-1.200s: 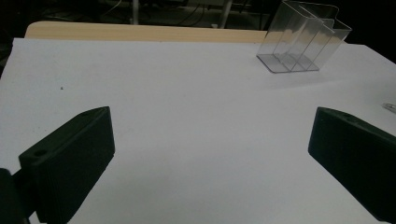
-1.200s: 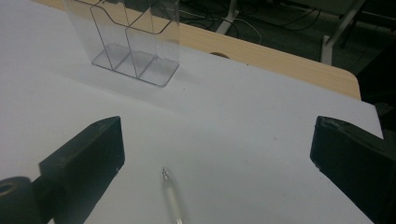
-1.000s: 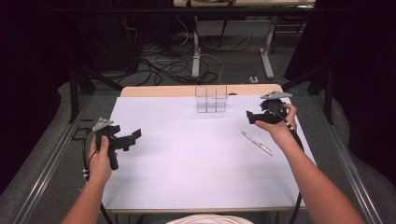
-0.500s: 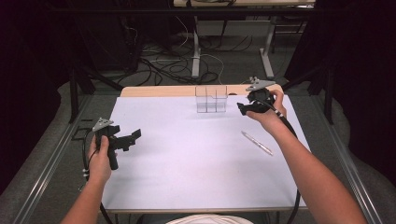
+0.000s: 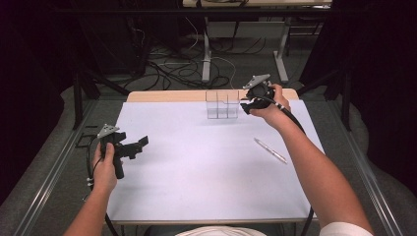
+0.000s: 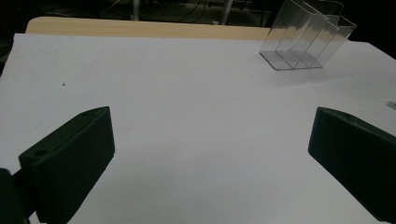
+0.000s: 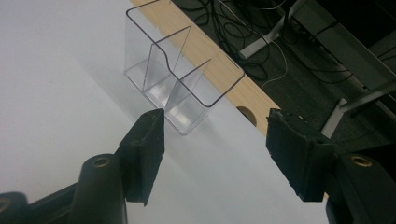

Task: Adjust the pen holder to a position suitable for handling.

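2 grippers in view, both empty. Right gripper (image 5: 249, 104) hangs just beside the right wall of the holder (image 5: 222, 103), jaws set wide apart and gripping nothing. The holder, clear plastic with 3 compartments, stands upright near the far edge of the tabletop (image 5: 206, 177), about mid-width. Left gripper (image 5: 135, 147) waits near the left edge, jaws spread fully, nothing between them. Pen (image 5: 270, 150) lies flat toward the right edge, well apart from the holder.

Risks, judged from here:
1. Holder is light and smooth; a jaw nudging its wall could slide or tip it toward the far edge.
2. Clear walls are hard to read in the right gripper view (image 7: 215, 135); the near jaw possibly sits above the rim, so a closing pinch may miss or skid off.
3. Cable could drag the pen.
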Available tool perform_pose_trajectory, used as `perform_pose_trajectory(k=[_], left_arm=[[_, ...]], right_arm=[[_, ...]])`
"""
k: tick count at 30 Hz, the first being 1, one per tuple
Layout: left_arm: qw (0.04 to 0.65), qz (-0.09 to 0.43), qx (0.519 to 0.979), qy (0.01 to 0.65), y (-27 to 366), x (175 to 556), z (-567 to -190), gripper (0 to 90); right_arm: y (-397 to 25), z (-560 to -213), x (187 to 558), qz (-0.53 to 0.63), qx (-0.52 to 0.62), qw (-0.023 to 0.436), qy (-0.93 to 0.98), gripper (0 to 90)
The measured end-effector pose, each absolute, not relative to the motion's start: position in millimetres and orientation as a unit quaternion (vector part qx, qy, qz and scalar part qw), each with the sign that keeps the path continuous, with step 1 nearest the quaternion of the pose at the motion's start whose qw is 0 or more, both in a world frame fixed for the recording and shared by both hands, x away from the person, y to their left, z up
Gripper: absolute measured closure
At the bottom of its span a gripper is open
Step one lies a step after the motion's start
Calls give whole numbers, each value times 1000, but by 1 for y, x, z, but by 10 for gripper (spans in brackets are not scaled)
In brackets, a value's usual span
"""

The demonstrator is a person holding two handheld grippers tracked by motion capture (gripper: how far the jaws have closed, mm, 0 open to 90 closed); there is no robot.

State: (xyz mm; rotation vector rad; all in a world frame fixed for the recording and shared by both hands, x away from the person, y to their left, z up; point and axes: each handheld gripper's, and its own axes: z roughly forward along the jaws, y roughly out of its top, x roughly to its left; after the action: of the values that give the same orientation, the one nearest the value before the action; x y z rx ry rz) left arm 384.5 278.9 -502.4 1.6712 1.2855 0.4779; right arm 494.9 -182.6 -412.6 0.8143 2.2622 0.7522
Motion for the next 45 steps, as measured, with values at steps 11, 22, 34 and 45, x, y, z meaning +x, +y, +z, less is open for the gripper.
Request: perform_pose_trajectory(k=[11,22,34,45], left_arm=[[470,195,681,525,279,384,-503,4],[470,195,682,525,280,385,-503,4],[469,193,683,526,281,385,-504,4],[466,193,685,526,281,384,-505,4]], right_arm=[[-164,-415,512,251,228,296,893,379],[-145,-420,525,200,146,295,923,418],[-123,-432,533,159,72,304,936,459],[-116,-443,542,151,36,304,940,462]])
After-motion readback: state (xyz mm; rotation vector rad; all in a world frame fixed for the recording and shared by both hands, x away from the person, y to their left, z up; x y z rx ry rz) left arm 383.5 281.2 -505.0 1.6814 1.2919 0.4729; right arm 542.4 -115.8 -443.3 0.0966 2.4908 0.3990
